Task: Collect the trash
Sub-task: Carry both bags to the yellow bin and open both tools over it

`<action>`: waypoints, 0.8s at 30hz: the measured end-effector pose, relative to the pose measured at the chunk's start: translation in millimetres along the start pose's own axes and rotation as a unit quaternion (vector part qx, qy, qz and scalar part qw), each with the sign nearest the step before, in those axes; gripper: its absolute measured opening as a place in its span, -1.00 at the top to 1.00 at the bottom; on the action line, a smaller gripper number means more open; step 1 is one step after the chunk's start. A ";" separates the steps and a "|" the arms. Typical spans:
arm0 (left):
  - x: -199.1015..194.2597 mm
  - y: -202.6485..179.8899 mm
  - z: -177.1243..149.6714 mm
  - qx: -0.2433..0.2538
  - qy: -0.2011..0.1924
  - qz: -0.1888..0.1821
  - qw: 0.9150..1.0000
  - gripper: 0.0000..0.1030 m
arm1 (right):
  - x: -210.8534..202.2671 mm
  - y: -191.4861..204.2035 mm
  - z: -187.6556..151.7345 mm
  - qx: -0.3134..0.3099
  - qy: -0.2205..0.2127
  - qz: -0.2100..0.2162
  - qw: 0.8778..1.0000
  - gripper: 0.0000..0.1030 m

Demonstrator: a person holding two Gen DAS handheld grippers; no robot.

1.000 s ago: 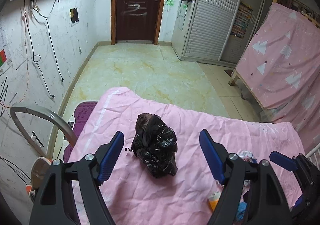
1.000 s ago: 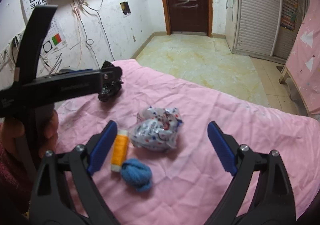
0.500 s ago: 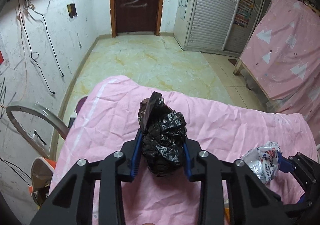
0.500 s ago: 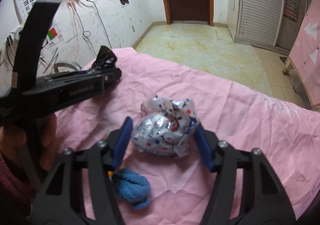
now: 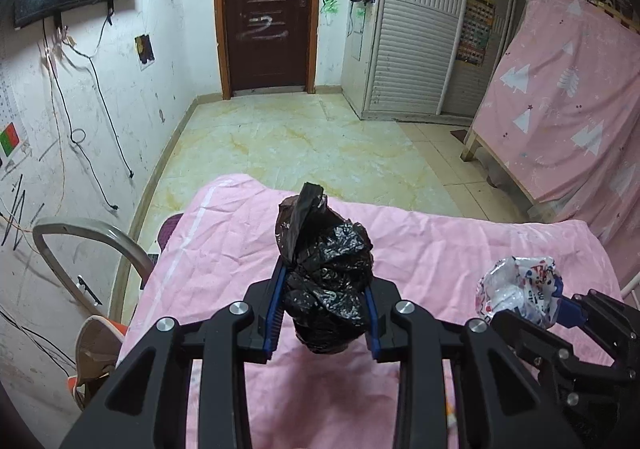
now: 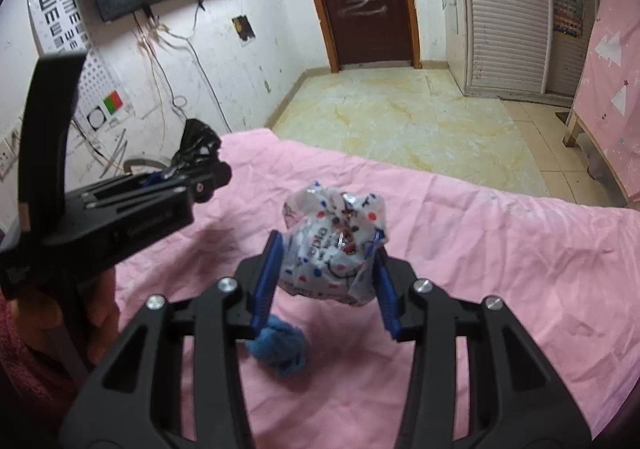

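Observation:
My left gripper [image 5: 324, 309] is shut on a crumpled black plastic bag [image 5: 326, 281] and holds it above the pink sheet [image 5: 440, 249]. My right gripper [image 6: 326, 281] is shut on a crumpled white plastic bag with red and blue print [image 6: 332, 245], lifted off the sheet [image 6: 500, 269]. The white bag also shows at the right of the left wrist view [image 5: 516, 289]. The black bag shows at the left of the right wrist view [image 6: 196, 145].
A blue ball of yarn [image 6: 280, 345] lies on the sheet under my right gripper. A metal chair frame [image 5: 80, 245] stands left of the bed. Tiled floor [image 5: 304, 145] leads to a dark door [image 5: 266, 9]. A pink-covered frame [image 5: 560, 109] leans at right.
Both grippers went from open around their bags to shut on them, then lifted the bags off the sheet. The orange spool is no longer visible.

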State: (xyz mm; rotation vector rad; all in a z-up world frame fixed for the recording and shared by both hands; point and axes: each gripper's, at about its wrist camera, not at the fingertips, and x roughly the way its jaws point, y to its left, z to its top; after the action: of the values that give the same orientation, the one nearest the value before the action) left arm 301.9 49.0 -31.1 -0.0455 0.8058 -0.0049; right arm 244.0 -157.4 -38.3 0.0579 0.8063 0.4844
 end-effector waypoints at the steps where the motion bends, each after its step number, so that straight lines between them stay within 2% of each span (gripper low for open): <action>1: -4.4 -3.5 0.1 0.002 -0.003 -0.001 1.000 0.55 | -6.4 -2.1 -0.9 0.004 -0.005 0.002 1.000 0.19; 9: -48.3 -56.0 -5.4 0.043 -0.033 -0.016 0.998 0.55 | -56.6 -21.9 -13.4 0.024 -0.044 -0.003 0.999 0.19; 24: -82.1 -163.1 -29.6 0.114 -0.044 -0.059 0.991 0.55 | -137.7 -87.8 -49.9 0.088 -0.105 -0.028 0.990 0.19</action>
State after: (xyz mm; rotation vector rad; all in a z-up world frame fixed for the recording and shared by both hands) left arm 225.8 -113.3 14.5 0.1217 0.7102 -0.2048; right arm 162.3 -302.3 0.2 0.2461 0.6411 0.3463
